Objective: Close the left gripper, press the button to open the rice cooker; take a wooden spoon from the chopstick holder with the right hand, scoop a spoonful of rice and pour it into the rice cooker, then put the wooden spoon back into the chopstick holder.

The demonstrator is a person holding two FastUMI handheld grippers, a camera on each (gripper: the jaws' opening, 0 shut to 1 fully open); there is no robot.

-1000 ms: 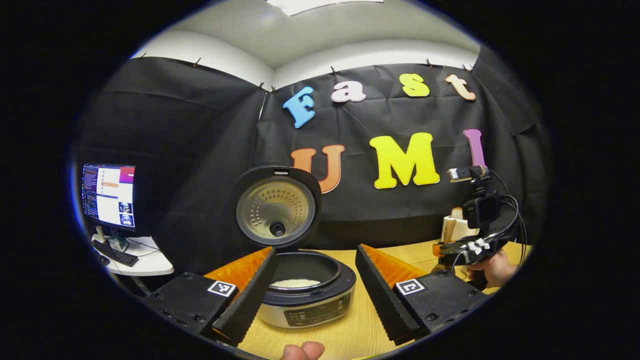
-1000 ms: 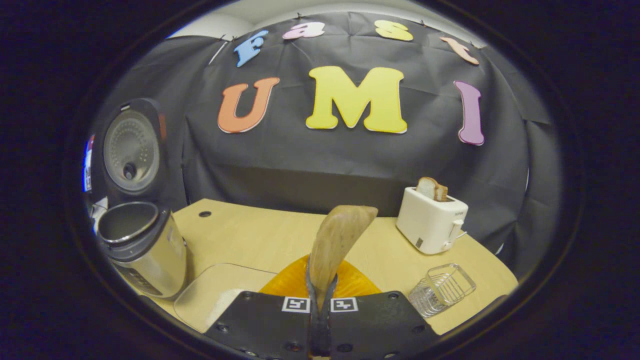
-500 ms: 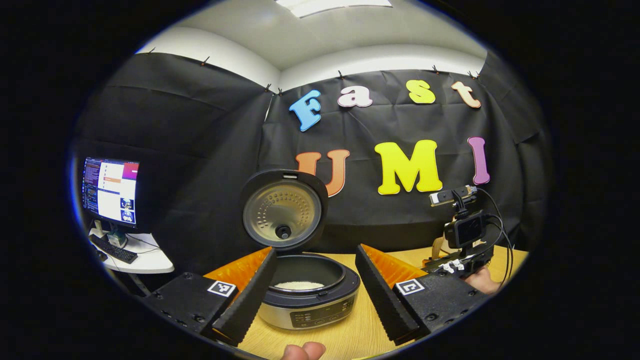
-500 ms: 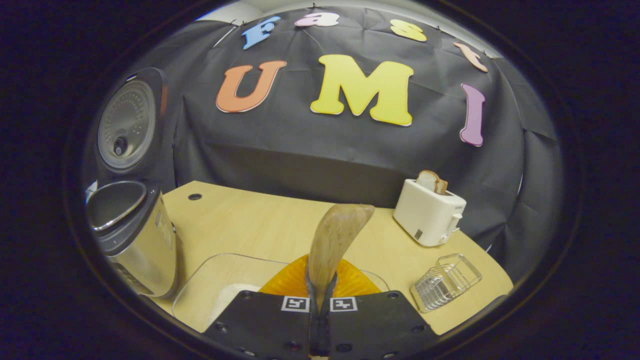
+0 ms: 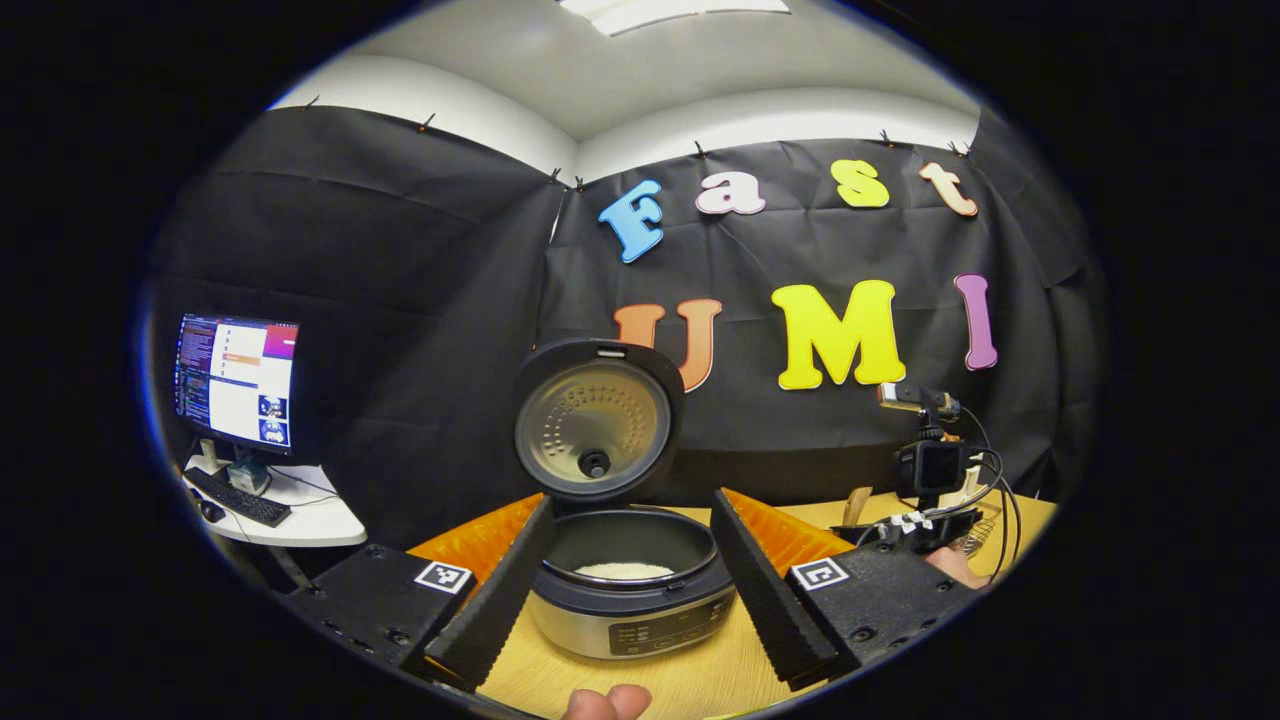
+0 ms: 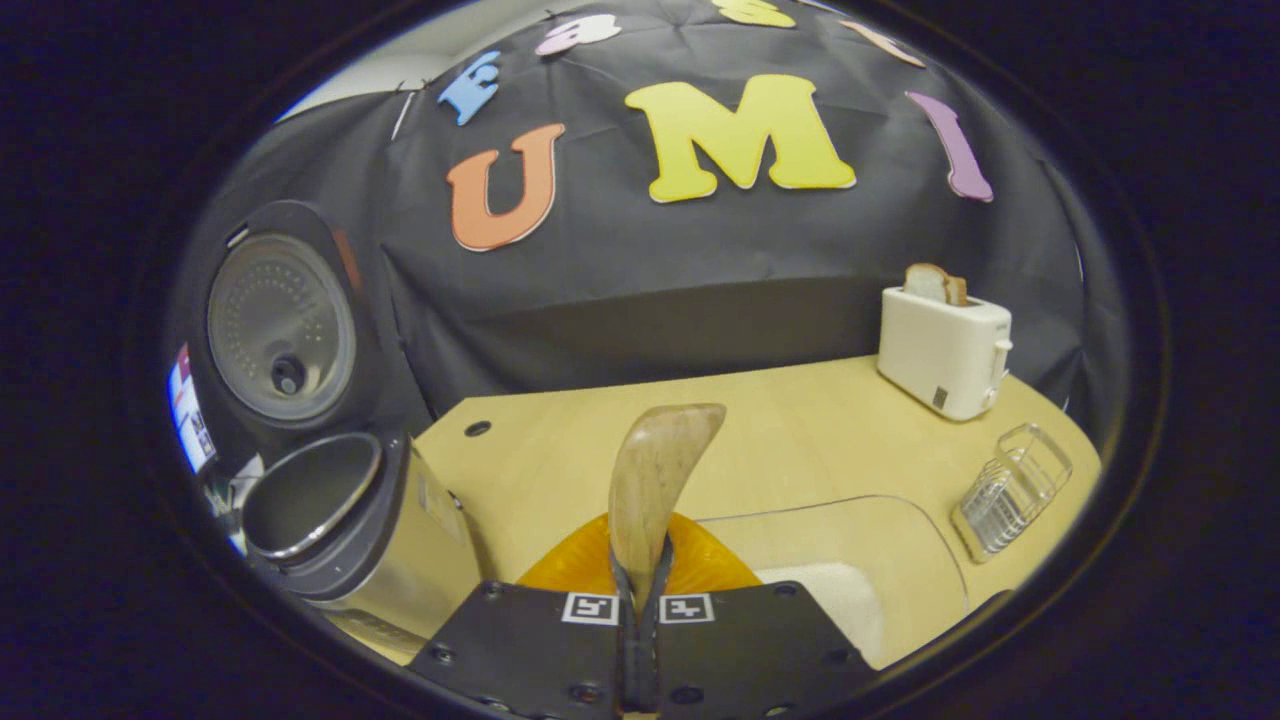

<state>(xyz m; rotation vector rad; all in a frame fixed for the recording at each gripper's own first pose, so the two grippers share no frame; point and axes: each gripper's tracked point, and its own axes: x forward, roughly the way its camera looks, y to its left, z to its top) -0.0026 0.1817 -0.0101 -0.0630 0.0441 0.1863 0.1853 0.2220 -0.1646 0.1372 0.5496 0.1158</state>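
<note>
The rice cooker (image 5: 632, 590) stands on the pale wood-grain table (image 5: 700, 670), its round lid (image 5: 597, 418) raised upright behind the pot. The lid's inner plate is dimpled metal with a dark centre knob. The body is brushed metal under a dark collar; a patch of white rice (image 5: 626, 571) lies in the dark inner pot.

The left gripper (image 5: 632, 570) is spread wide, its ribbed fingers flanking the rice cooker without touching it.

The right gripper (image 6: 640, 600) is clamped on the wooden spoon (image 6: 655, 480), whose smooth, curved bowl rises above the fingers, right of the rice cooker.

The right gripper view also shows a clear tray (image 6: 900, 540) holding rice, a wire chopstick holder (image 6: 1012, 485) and a white toaster (image 6: 943, 345) with bread, all right of the rice cooker.

The left gripper view shows a monitor (image 5: 238, 382) left of the rice cooker.
</note>
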